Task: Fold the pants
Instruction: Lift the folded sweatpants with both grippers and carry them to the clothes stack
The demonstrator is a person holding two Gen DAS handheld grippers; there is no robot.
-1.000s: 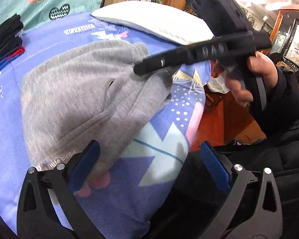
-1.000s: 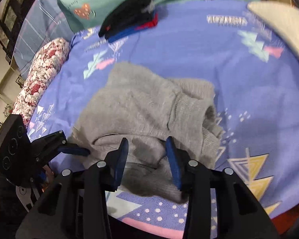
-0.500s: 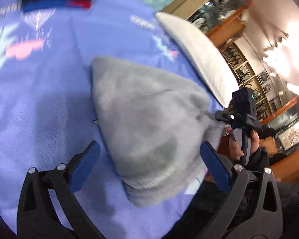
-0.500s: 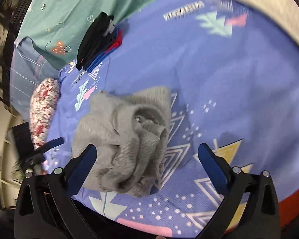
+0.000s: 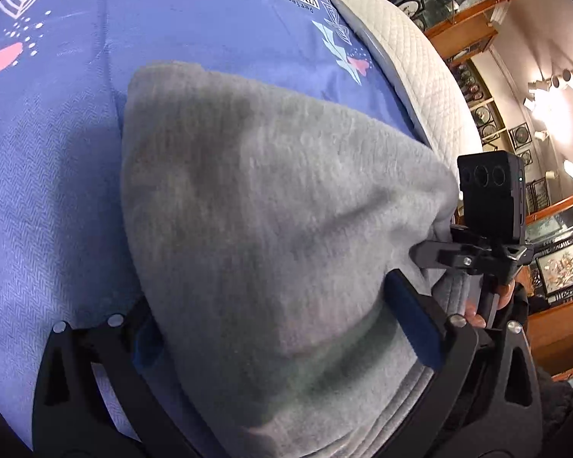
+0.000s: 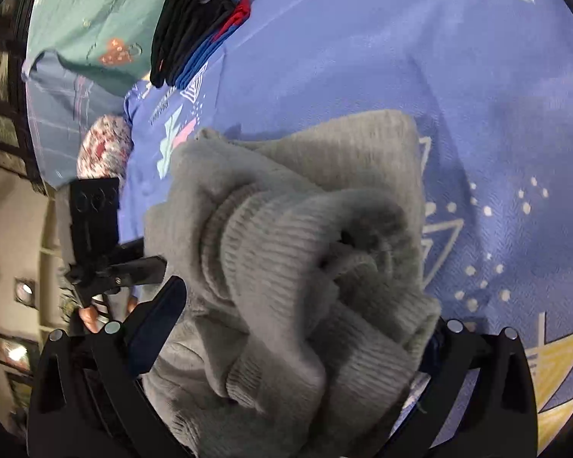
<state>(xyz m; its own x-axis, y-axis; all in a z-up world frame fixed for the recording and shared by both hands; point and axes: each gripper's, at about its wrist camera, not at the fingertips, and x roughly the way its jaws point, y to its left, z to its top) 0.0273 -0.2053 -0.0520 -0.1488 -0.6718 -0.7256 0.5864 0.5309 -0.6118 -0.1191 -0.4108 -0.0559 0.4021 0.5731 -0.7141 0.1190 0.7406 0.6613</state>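
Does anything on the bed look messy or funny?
Yes, the gray pants aren't neat: in the right wrist view their ribbed end is bunched and twisted into a lump on the purple sheet, not lying flat.

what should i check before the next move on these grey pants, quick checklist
1. Right gripper jaws wide around the bundle: ok.
2. Left gripper jaws wide, straddling the grey pants: ok.
3. Pads pressing the cloth on either gripper: cannot tell.
4. Pants flat and tidy on the right gripper's side: not ok, ribbed parts bunched.
5. Blue bedsheet bare beyond the pants: ok.
6. Stack of dark clothes apart from the pants: ok.
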